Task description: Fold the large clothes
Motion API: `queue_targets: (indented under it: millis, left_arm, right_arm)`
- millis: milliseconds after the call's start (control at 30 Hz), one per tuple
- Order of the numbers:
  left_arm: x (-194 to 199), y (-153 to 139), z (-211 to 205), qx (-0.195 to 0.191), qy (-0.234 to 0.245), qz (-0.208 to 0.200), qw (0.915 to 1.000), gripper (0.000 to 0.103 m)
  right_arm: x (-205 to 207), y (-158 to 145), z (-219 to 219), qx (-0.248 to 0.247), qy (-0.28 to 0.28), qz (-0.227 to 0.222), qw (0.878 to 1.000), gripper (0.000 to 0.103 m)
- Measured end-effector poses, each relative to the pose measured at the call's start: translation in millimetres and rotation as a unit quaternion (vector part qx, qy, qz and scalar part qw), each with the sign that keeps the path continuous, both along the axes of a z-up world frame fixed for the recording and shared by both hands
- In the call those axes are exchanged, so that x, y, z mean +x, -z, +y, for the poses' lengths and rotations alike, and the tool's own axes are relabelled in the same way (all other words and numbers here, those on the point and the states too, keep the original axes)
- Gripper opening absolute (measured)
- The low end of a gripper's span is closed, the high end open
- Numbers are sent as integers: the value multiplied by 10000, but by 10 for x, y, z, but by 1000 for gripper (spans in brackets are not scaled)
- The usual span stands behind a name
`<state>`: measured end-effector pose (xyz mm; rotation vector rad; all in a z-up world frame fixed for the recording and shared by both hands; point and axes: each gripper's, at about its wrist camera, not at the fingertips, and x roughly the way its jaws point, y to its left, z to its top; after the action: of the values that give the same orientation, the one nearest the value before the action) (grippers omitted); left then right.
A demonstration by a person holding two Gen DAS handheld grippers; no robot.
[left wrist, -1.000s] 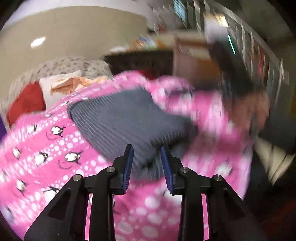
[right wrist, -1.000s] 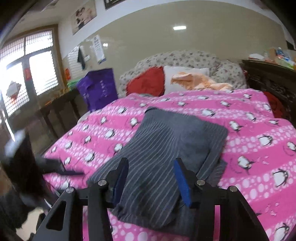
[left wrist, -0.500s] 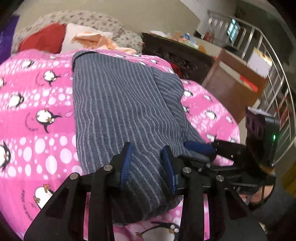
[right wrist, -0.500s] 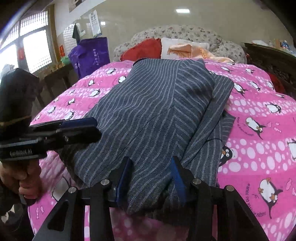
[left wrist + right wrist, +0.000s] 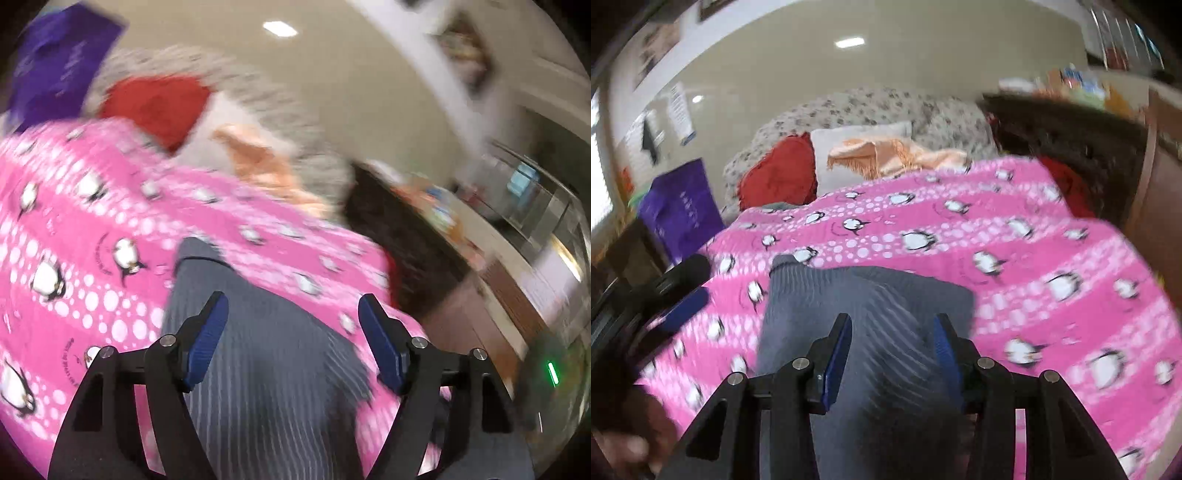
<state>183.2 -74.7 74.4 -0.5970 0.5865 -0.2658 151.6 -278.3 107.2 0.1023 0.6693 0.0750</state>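
Observation:
A grey striped garment (image 5: 871, 314) lies folded on a pink penguin-print bedspread (image 5: 1015, 240); it also shows in the left wrist view (image 5: 266, 354). My left gripper (image 5: 293, 328) is open wide and empty, held above the garment's near end. My right gripper (image 5: 892, 343) is open and empty, also above the garment's near end. The left gripper's blue finger pad (image 5: 679, 310) shows at the left edge of the right wrist view. Both views are blurred by motion.
At the bed's head lie a red cushion (image 5: 783, 173), a white pillow (image 5: 857, 136) and a peach cloth (image 5: 897, 155). A purple bag (image 5: 679, 210) stands left of the bed. A dark wooden cabinet (image 5: 1067, 144) stands to the right.
Both grippers have opened wider and pulled up and back from the garment's near edge. The garment now looks shorter, lying folded on the bedspread.

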Motion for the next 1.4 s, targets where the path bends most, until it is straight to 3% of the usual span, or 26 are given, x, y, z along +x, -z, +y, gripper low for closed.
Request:
queue_targets:
  millis: [100,167,200,233,267,333,400,533,733,767,867,1000,1100,1267,1400]
  left_arm:
    - [342,342,-77,-66,-307,805,9963,73]
    - [449,647,-122,-38,-213,1202,9925,73]
    - [450,812,-128,13,-232,1242,9920,73]
    - [422,922,-129,116,-334,1214,9920,73]
    - [391,933,-111,58,-395,1170,9923,73]
    - [284,862,-93,76,-515,835,9951,73]
    - [246,859,-133,169,-477,769,9958,73]
    - [217,910,-64,-53,-425,779,9960,73]
    - [320,937,-4,-296,-448,845,9950,73]
    - [325,926,-8,-280,-455,841,9950,73]
    - [329,929,6,-261,-485,855,9948,73]
    - [313,954,44,-284,-530,944,9937,73]
    - [281,928,5,-121,-577,939,9938,73]
    - [269,854,-169,413,-721,957,9919,73]
    - [306,807,-291,734,-623,975,9906,73]
  right_arm:
    - [381,272,53,226,361,509,9978,44]
    - [632,537,90,-36,416,690,9967,44]
    - [672,653,65,-142,413,667,9968,46]
    - [760,821,23,-196,360,681,9968,56]
    - [805,970,-36,-109,238,675,9974,63]
    - [803,1082,-129,182,143,710,9972,65]
    - [794,1064,-96,118,67,632,9979,71]
    - [780,1067,-79,110,19,674,9977,74]
    - [761,1044,-159,531,-23,611,9967,75]
    - [740,1019,-230,781,-70,571,9953,73]
    - [552,774,-602,1451,101,126,9893,73]
    - [109,342,-1105,1237,260,-633,9900,78]
    - [-229,408,-1445,1429,96,-898,9856,87]
    - [-211,693,-1652,1906,133,-346,9810,87]
    - [-66,890,-1527,2520,-506,22,9664,88]
